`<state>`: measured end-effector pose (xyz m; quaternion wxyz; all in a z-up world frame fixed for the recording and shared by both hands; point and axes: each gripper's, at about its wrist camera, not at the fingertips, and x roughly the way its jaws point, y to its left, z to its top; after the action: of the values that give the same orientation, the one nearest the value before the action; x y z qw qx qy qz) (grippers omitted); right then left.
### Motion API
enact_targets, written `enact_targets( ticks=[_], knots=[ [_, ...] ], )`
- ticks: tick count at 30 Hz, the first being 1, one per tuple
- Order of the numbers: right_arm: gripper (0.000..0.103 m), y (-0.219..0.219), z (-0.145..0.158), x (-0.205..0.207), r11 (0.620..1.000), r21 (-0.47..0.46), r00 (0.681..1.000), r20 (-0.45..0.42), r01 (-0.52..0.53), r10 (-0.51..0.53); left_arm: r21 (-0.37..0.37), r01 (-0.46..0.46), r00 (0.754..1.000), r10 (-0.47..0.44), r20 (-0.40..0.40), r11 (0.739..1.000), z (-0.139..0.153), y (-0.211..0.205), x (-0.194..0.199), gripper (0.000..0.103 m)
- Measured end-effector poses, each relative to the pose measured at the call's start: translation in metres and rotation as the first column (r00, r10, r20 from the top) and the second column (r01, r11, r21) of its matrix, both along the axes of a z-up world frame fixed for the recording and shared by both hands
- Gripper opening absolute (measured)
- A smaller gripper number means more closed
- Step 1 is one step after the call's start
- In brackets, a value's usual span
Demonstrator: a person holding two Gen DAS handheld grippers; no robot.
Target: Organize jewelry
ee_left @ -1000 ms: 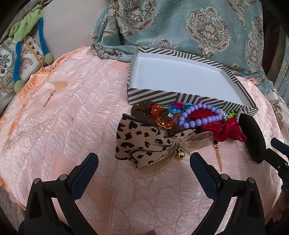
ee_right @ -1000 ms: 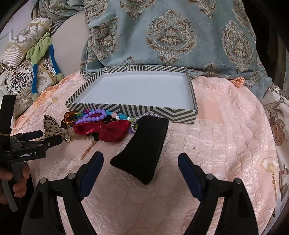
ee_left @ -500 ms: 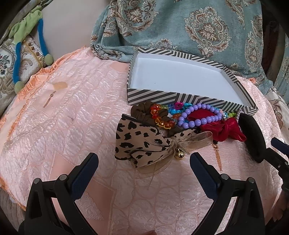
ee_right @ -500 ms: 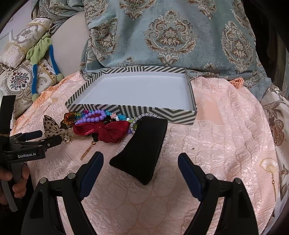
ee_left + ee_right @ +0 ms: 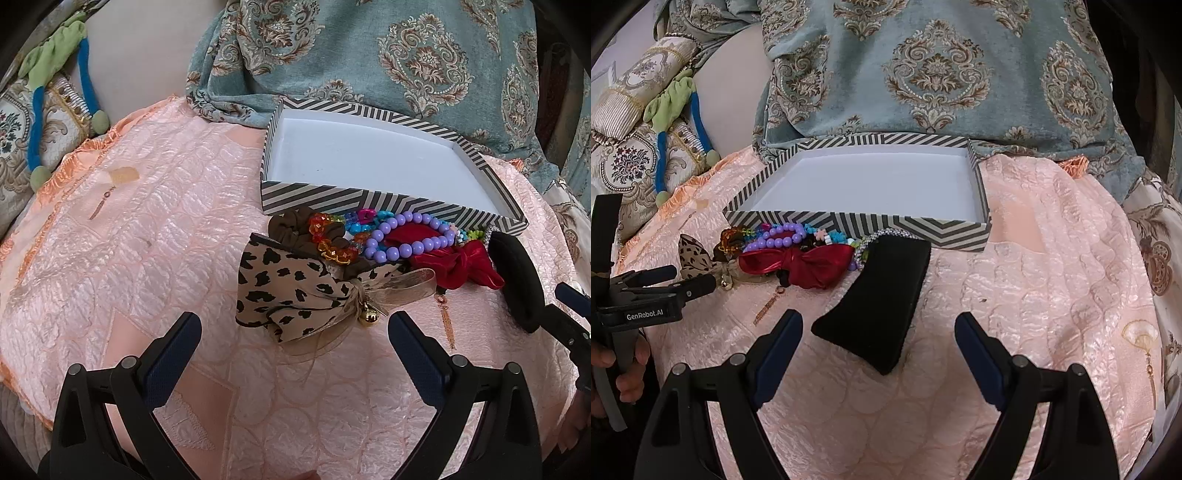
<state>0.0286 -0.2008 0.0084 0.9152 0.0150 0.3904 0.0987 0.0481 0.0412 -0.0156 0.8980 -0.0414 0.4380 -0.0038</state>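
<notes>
Both the left gripper point(image 5: 293, 328) and right gripper point(image 5: 877, 328) stand spread and empty; just ahead lies the leopard bow point(image 5: 295, 291), judged soft and light, best pinched at its knot, then slippery beads before the empty striped box point(image 5: 373, 201).

Soft even daylight, sharp centres, fisheye bending and dark vignetted corners, perhaps slight glare.

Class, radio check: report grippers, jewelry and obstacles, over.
Left gripper open, empty. Right gripper open, empty. Striped box empty; leopard bow, purple bead bracelet lie outside it. Black stand before right gripper.
</notes>
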Motion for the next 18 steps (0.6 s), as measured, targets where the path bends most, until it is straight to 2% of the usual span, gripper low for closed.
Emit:
enact_targets(
  ticks=[14, 18],
  knots=[
    [0.088, -0.001, 0.000, 0.000, 1.000, 0.003, 1.000, 0.001, 0.003, -0.003, 0.001, -0.008, 1.000, 0.008, 0.006, 1.000, 0.001, 0.001, 0.000, 0.089],
    [0.088, -0.004, 0.001, 0.003, 1.000, 0.029, 1.000, 0.001, 0.010, -0.010, -0.021, -0.036, 0.999, 0.036, 0.015, 0.999, 0.003, 0.010, 0.002, 0.089]
  ],
)
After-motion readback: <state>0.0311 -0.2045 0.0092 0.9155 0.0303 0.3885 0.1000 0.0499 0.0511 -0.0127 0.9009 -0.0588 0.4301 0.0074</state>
